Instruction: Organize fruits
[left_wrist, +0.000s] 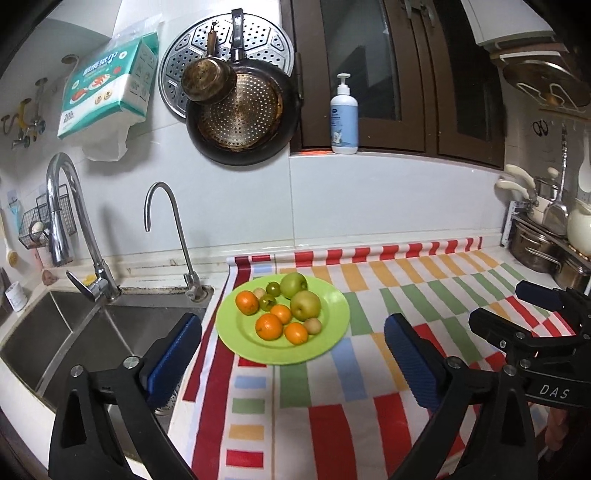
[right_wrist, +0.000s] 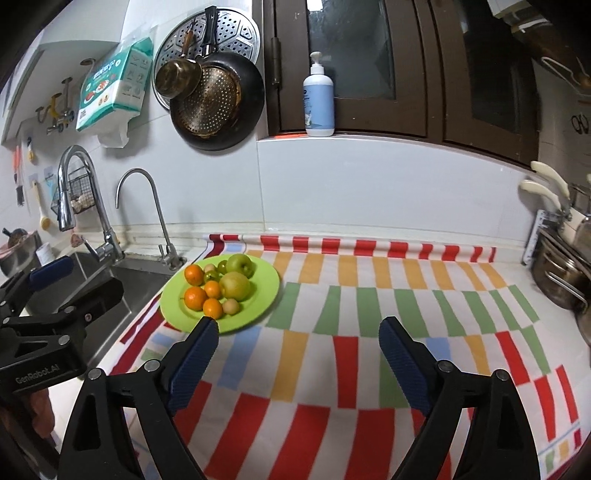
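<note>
A lime green plate (left_wrist: 328, 343) (right_wrist: 258, 299) sits on the striped cloth by the sink. On it lie several oranges (left_wrist: 269, 326) (right_wrist: 195, 297), two green apples (left_wrist: 305, 305) (right_wrist: 235, 285), two small green tomatoes (left_wrist: 267, 302) and small pale round fruits (left_wrist: 313, 326) (right_wrist: 231, 306). My left gripper (left_wrist: 293, 332) is open and empty, just in front of the plate. My right gripper (right_wrist: 299, 328) is open and empty, to the right of the plate; its left finger (right_wrist: 195, 350) overlaps the plate's near rim. Each gripper shows in the other's view, the right gripper (left_wrist: 517, 314) and the left gripper (right_wrist: 70, 284).
A steel sink (left_wrist: 55, 332) with two faucets (left_wrist: 70, 221) lies left of the cloth (left_wrist: 369, 369). Pans (left_wrist: 240, 110) hang on the wall. A pump bottle (left_wrist: 344, 118) stands on the sill. Steel pots (left_wrist: 535, 247) stand at the right.
</note>
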